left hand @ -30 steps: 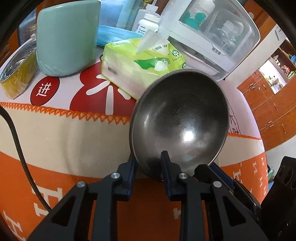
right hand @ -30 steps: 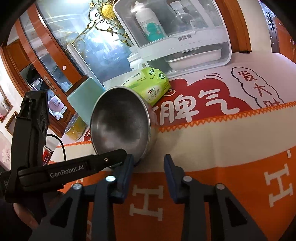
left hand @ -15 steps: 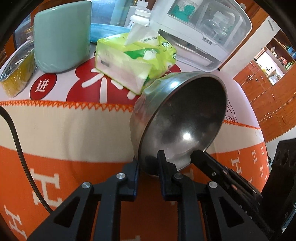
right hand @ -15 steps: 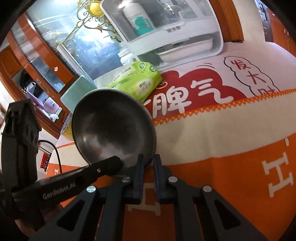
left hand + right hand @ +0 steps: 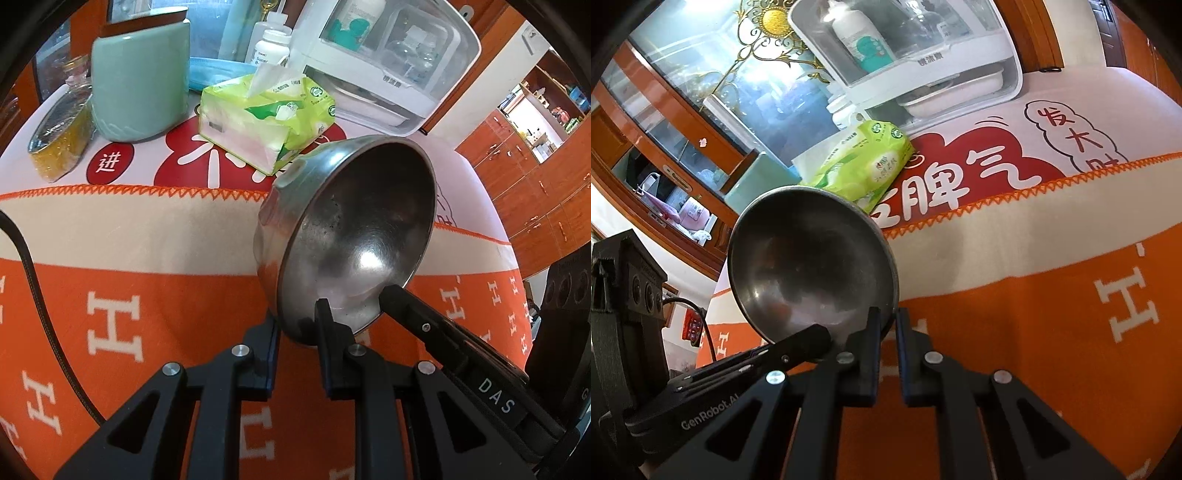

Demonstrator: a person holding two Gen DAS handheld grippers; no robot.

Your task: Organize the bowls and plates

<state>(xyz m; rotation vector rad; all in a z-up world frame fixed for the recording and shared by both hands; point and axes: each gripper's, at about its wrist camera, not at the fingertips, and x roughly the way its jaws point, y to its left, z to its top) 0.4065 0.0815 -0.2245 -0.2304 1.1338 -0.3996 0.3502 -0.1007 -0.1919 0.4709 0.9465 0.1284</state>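
Observation:
A steel bowl (image 5: pixel 354 236) is held tilted on edge above the orange cloth, its hollow facing the cameras. My left gripper (image 5: pixel 301 325) is shut on its lower rim, one finger inside and one outside. My right gripper (image 5: pixel 888 325) is shut on the same bowl (image 5: pixel 812 266) at a nearby part of the rim. The right gripper's finger (image 5: pixel 406 306) shows inside the bowl in the left wrist view. The left gripper's finger (image 5: pixel 798 347) shows in the right wrist view.
A green tissue pack (image 5: pixel 266 118) lies just behind the bowl. A pale green canister (image 5: pixel 140 81), a yellow tin (image 5: pixel 62 140), a white pill bottle (image 5: pixel 271 48) and a white appliance (image 5: pixel 391 62) stand at the back. The orange-and-cream tablecloth (image 5: pixel 1052 295) covers the table.
My right gripper closed on the bowl's rim. The bowl tipped further onto its edge and turned, with both grippers now holding it.

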